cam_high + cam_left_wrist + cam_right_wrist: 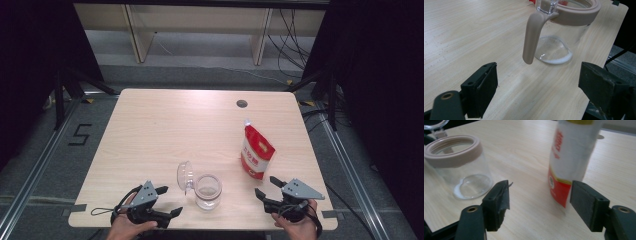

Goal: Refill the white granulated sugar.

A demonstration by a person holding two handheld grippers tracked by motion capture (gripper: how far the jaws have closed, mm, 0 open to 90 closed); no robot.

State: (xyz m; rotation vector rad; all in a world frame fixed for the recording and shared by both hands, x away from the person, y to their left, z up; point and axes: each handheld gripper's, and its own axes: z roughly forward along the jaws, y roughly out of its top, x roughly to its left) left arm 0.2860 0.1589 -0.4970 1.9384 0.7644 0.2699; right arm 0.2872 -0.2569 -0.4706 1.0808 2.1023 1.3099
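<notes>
Upright, red pouch (pixel 257 152) spout up; right gripper (pixel 267 188) jaws wide, empty.

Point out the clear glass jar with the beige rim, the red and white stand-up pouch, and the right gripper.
clear glass jar (pixel 207 192), high view, glass wall
red and white pouch (pixel 256 155), high view, front panel
right gripper (pixel 267 187), high view, between its fingertips

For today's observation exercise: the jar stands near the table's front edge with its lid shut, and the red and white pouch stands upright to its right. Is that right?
Not quite. The jar has its lid swung open, standing up at its left rim, as the high view shows. The rest holds: it stands near the table's front edge, and the red and white pouch stands upright to its right.
</notes>
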